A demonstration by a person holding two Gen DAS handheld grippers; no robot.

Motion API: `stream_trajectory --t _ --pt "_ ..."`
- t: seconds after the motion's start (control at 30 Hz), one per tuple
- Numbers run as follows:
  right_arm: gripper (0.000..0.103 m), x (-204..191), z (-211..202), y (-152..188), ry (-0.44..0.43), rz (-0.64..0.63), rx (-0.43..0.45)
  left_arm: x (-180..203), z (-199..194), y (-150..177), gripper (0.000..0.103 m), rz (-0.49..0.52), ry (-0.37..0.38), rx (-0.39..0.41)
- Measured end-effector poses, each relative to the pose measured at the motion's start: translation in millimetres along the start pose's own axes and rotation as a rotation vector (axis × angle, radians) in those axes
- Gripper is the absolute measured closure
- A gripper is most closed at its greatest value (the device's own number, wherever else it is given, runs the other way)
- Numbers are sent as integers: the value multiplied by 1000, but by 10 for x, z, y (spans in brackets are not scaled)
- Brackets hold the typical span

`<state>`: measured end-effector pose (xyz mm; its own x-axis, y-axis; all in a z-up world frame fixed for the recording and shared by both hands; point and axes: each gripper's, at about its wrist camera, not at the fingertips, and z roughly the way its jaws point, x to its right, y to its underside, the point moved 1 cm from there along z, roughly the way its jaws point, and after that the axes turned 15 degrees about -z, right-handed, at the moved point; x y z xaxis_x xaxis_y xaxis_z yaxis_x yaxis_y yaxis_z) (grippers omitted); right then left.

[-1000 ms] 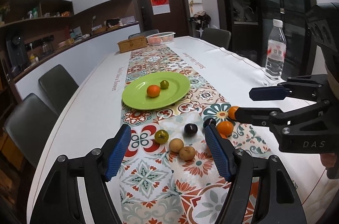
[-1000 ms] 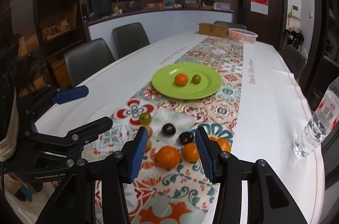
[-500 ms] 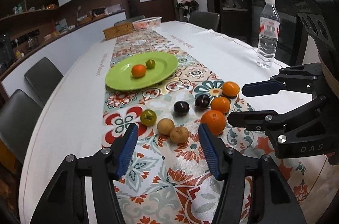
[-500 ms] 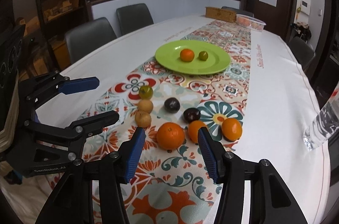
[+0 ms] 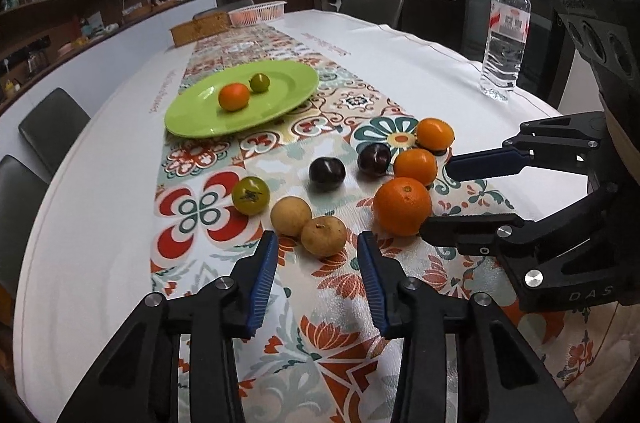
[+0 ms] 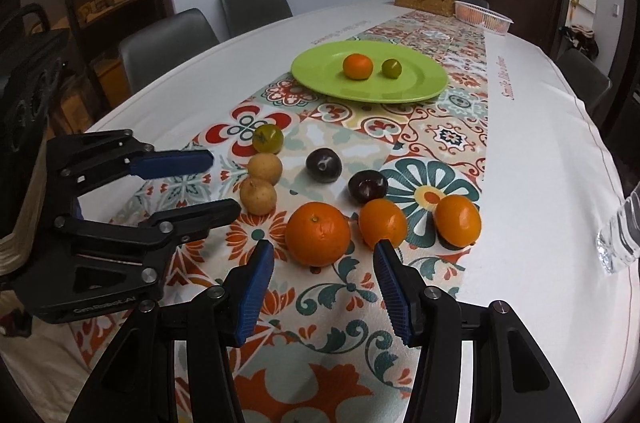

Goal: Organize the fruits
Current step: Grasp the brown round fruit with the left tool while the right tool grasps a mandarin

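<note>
A green plate [image 5: 280,103] holds a small orange [image 5: 234,97] and a green fruit [image 5: 259,82]. On the patterned runner lie a green fruit [image 5: 251,195], two tan fruits [image 5: 291,215], two dark plums [image 5: 327,174], a large orange [image 5: 402,205] and two smaller oranges [image 5: 415,166]. My left gripper [image 5: 316,237] hangs low with its jaws closing; the nearer tan fruit [image 5: 324,235] sits just past the tips, untouched. Just short of the large orange [image 6: 318,233], my right gripper [image 6: 323,247] stands open, and its pads do not touch the fruit.
A water bottle [image 5: 506,35] stands on the white cloth at the right. At the table's far end are a white basket [image 5: 258,13] and a wooden box [image 5: 198,29]. Grey chairs [image 6: 168,43] line the left side.
Both grippers have sunk toward the loose fruits, which now loom larger. The left jaws have narrowed a good deal. The right jaws have widened slightly.
</note>
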<state>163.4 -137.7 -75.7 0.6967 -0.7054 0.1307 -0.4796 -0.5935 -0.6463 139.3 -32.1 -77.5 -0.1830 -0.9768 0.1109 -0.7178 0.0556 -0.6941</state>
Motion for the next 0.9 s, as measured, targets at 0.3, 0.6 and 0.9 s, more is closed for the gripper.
stream_trajectory --t 0.3,0.6,0.9 --pt "50 11 125 -26 -26 -13 -10 -7 112 -14 68 -15 13 -32" --pt "50 50 216 -48 -43 -1 -6 1 238 -44 71 -32 3 -57" --pt "59 95 265 -52 -68 23 -1 8 249 -63 75 -50 4 -53"
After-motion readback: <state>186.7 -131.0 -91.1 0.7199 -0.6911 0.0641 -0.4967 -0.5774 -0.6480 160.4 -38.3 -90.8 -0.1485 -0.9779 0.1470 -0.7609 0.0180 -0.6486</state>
